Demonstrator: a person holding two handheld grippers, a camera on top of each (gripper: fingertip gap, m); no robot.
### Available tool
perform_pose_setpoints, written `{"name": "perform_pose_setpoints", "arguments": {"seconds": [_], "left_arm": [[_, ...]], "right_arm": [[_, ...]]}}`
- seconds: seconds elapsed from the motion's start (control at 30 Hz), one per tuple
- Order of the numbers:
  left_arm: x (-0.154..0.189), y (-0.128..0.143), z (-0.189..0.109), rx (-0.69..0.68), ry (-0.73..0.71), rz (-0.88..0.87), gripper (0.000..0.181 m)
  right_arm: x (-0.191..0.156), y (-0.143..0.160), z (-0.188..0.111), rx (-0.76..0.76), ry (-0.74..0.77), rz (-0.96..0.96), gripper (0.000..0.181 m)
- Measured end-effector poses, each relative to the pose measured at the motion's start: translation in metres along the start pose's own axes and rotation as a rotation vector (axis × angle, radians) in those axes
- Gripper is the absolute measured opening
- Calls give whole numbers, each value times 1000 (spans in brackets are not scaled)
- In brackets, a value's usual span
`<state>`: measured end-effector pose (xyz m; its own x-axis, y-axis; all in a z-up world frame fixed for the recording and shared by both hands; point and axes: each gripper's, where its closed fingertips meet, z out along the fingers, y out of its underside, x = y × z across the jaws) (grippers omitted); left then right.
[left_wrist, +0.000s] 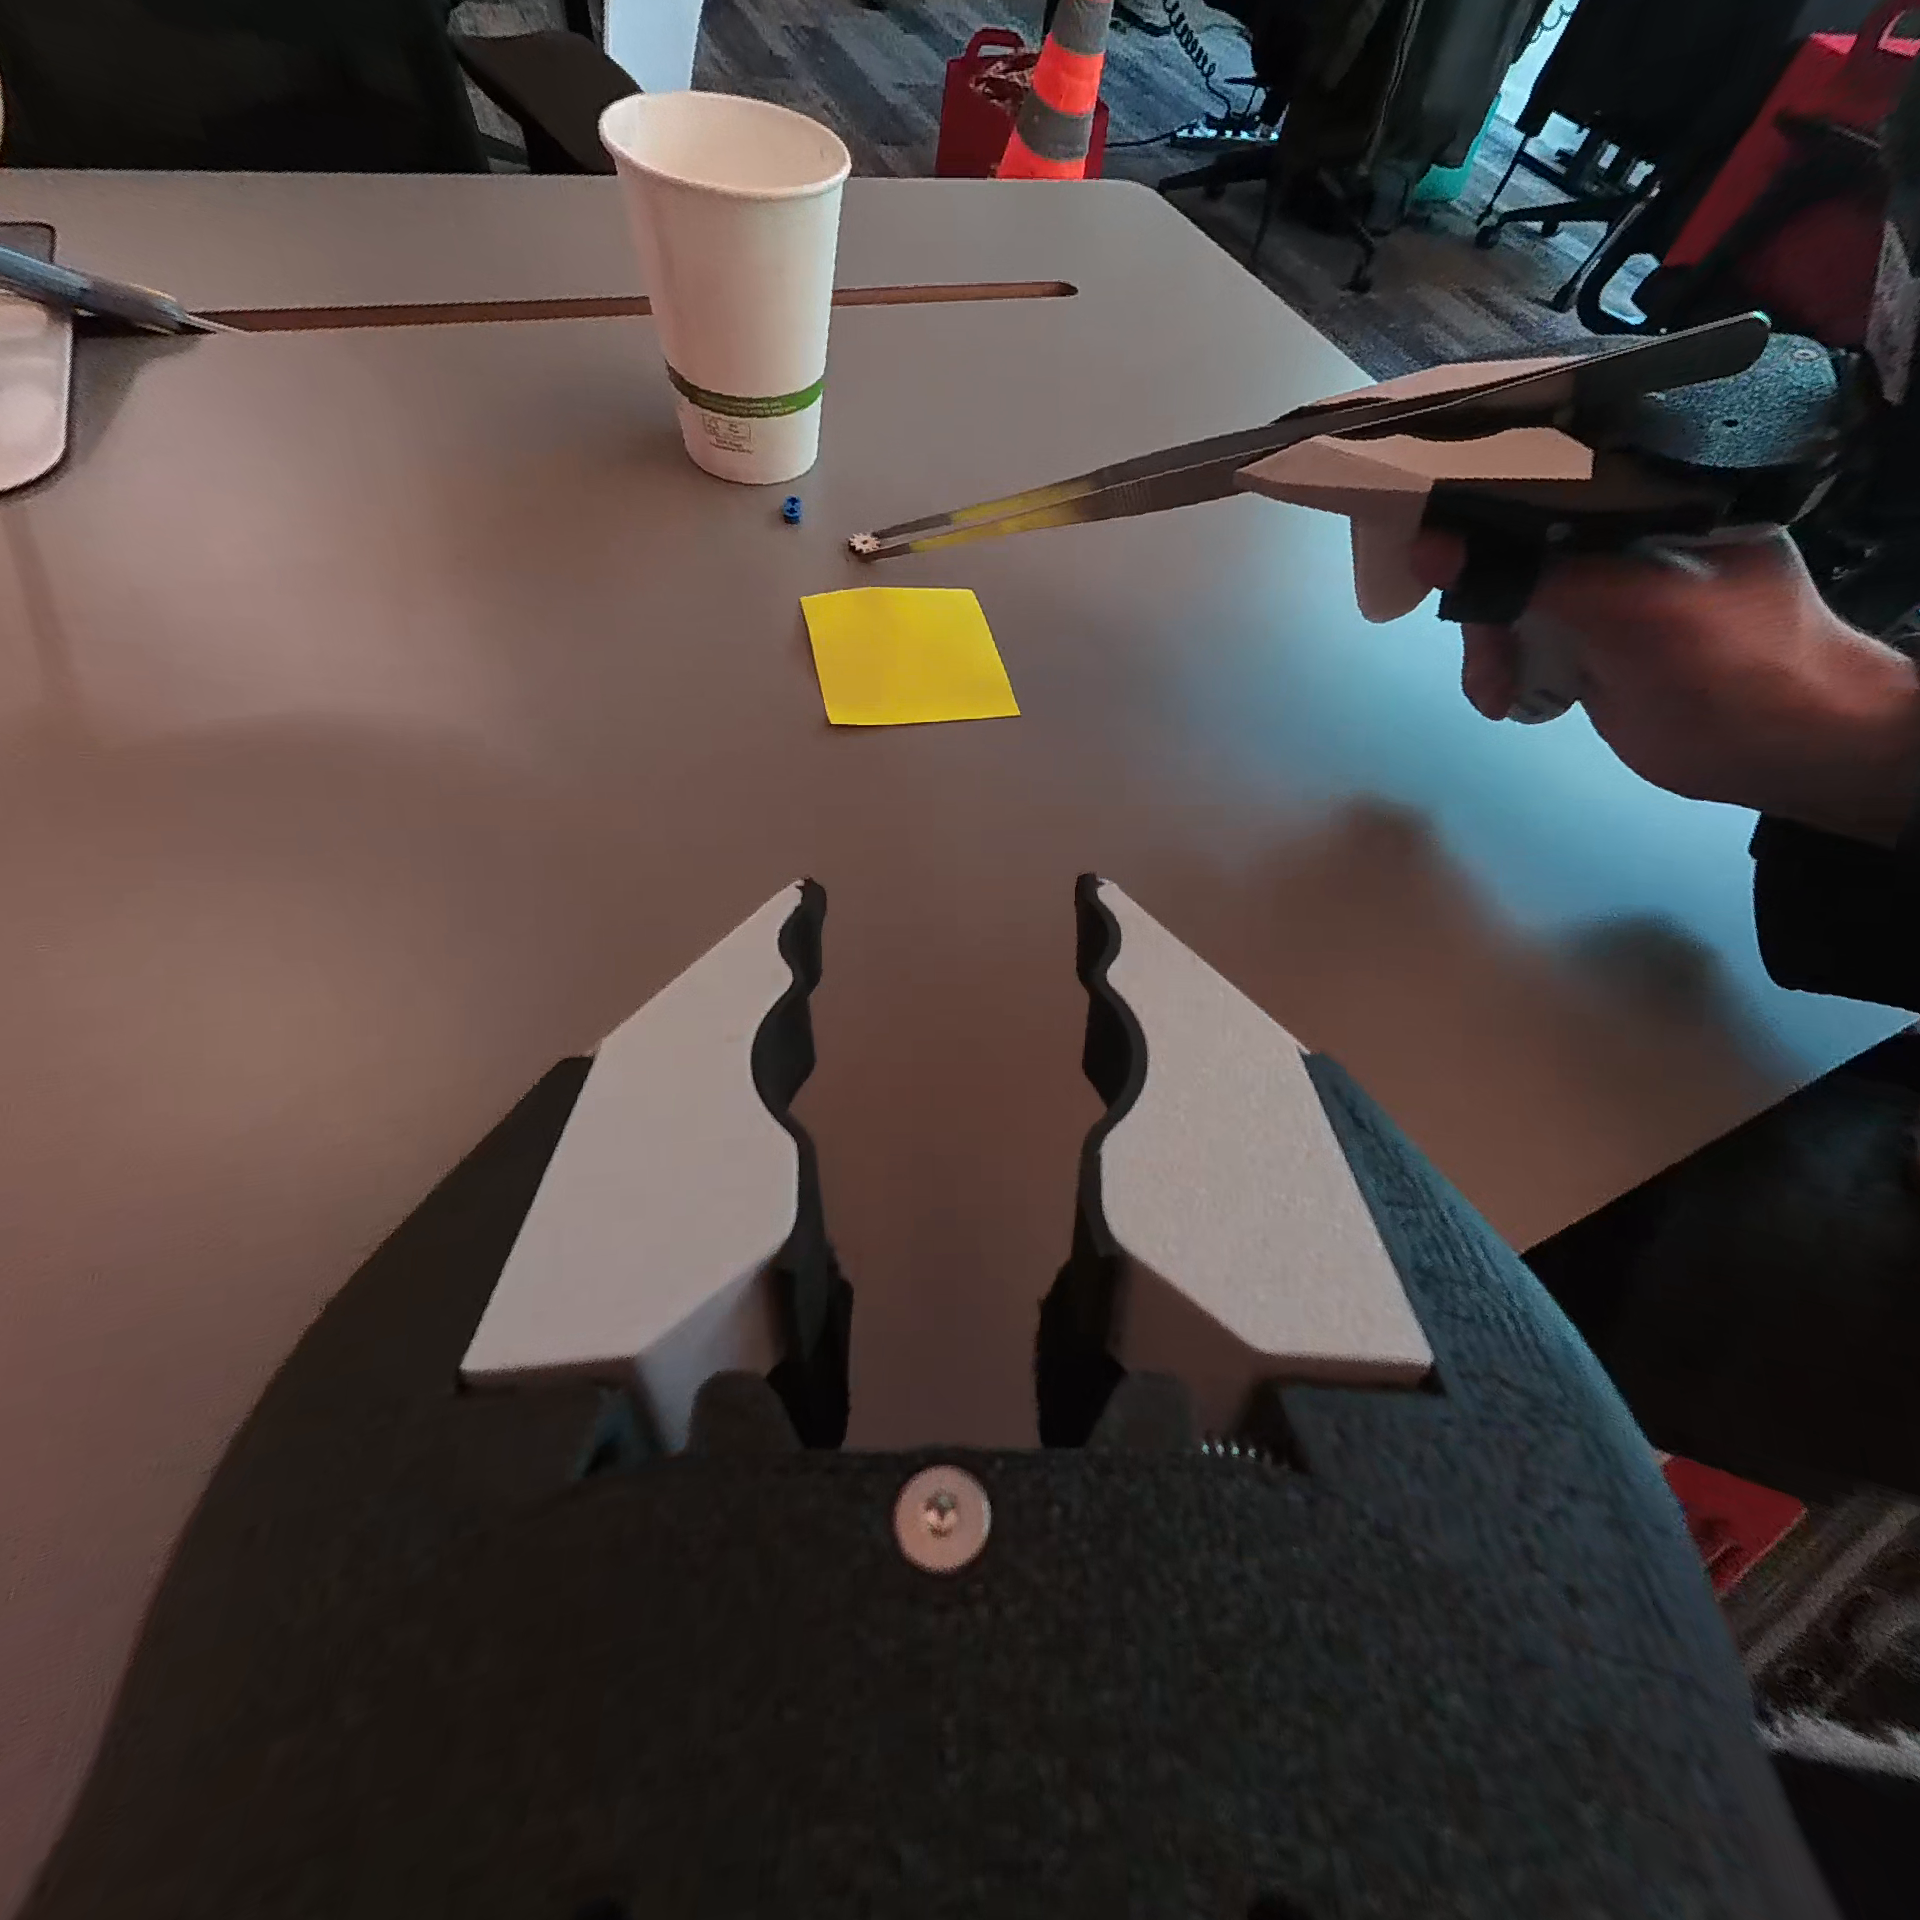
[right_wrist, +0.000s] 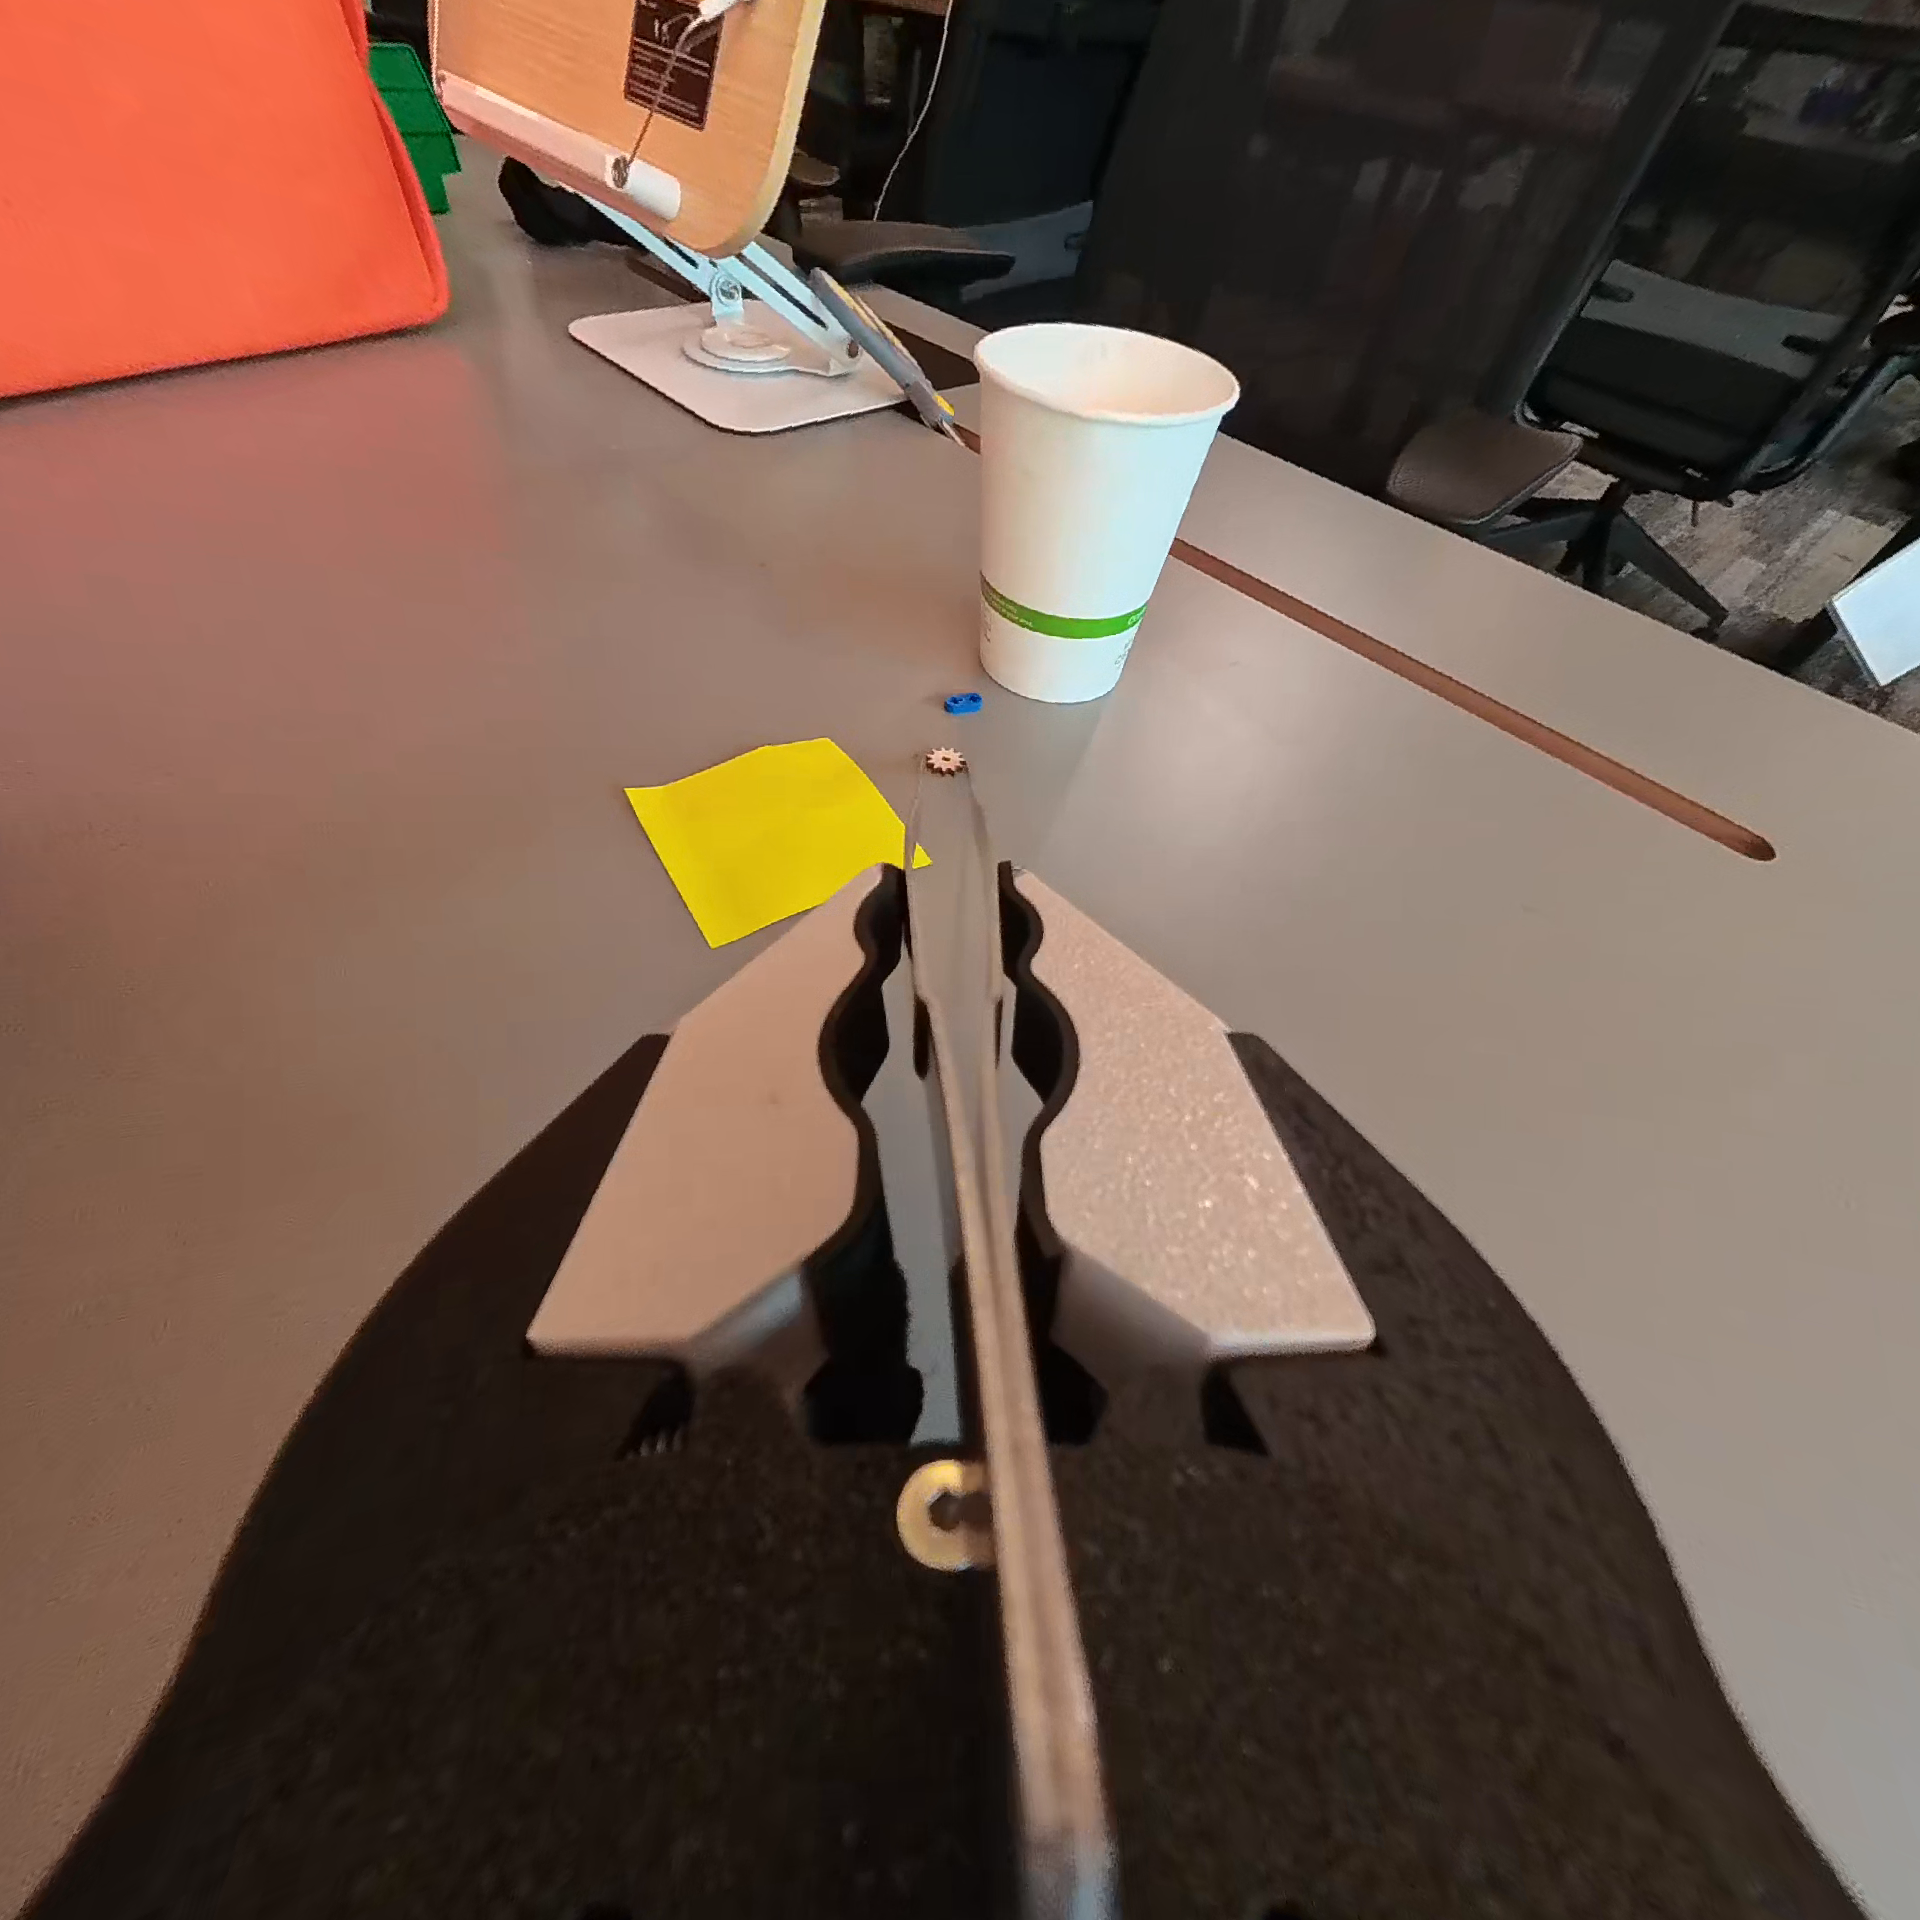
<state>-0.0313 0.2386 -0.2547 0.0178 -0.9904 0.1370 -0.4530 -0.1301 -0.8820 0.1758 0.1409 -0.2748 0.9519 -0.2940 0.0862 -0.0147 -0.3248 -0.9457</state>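
- Table (left_wrist: 416, 727): grey top with a long narrow slot (left_wrist: 520, 310) running behind the cup.
- Paper cup (left_wrist: 740, 291): white with a green band, upright, standing across the slot line; just past the small parts.
- Blue piece (left_wrist: 792, 510): tiny, lying flat beside the cup's base, near the gear but apart from it.
- Yellow square note (left_wrist: 907, 655): flat on the table, just on the near side of the gear; nothing rests on it.
- Gear (right_wrist: 944, 762): small, pale, toothed; sits at the tweezer tips, between the note and the blue piece, low at the table surface. Whether it touches the table cannot be told.
- Right gripper (right_wrist: 948, 883): fingers closed down on a pair of long tweezers (right_wrist: 961, 1039), which reach forward past the fingertips and pinch the gear at their tips.
- Left gripper (left_wrist: 943, 888): fingers apart, nothing between them, over bare table, well short of the note.
- Left wrist view only: a person's hand (left_wrist: 1621, 644) working the right gripper's handle; an orange cone (left_wrist: 1060, 94) on the floor beyond.
- Right wrist view only: a wooden-board stand (right_wrist: 623, 114) on a white base and an orange bag (right_wrist: 197, 177) at the table's far side.
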Motion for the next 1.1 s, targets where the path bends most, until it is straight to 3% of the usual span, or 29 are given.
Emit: {"name": "perform_pose_setpoints", "arguments": {"seconds": [0.47, 0.57, 0.77, 0.83, 1.1], "left_arm": [[1, 2, 1, -16, 12, -12, 49], [-2, 1, 2, -10, -3, -4, 49], [-7, -1, 1, 3, -13, -11, 49], [-7, -2, 0, 6, -10, -20, 49], [-7, -4, -2, 16, -2, -26, 49]], "right_arm": [[10, -9, 1, 13, -9, 51, 11], [12, -33, -7, 59, -16, 22, 10], [26, -113, -16, 185, 1, -67, 11], [36, -127, -6, 165, 3, -95, 12], [71, -126, 65, -132, -106, -88, 12]]}}
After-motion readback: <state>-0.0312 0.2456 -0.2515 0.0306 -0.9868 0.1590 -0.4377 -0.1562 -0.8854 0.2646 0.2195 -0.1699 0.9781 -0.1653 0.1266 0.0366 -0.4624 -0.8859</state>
